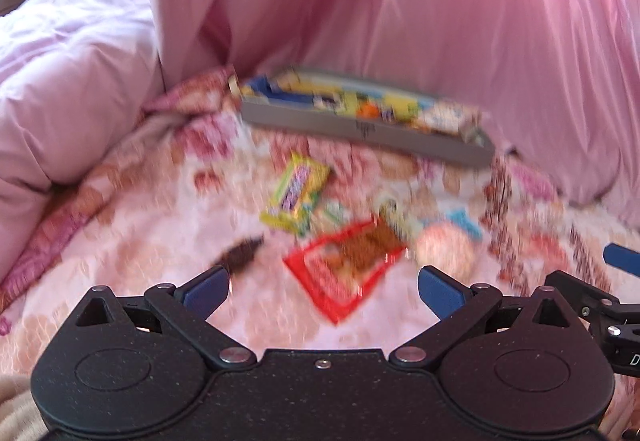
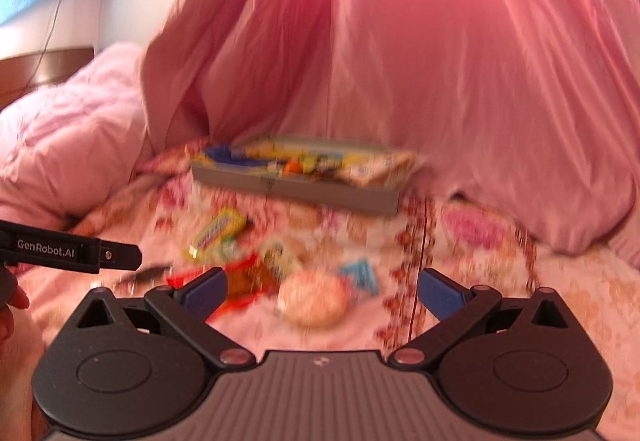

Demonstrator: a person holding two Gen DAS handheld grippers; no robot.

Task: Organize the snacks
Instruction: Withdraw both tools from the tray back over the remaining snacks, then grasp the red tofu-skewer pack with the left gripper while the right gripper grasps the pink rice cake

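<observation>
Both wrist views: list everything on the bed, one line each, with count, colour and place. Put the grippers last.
Tray: one, grey, far end of the bed, holding blurred yellow, blue and orange packets.
Yellow packet: one, yellow with purple, loose in front of the tray.
Red packet: one, red with brown, nearest the left gripper.
Round snack: one, pale pink, ahead of the right gripper.
Blue packet: one, light blue, right beside the round snack.
Bedspread: one, pink floral.
Quilt: one, pink, bunched at left.
Curtain: pink, behind the tray.
Left gripper: open, empty.
Right gripper: open, empty.
</observation>
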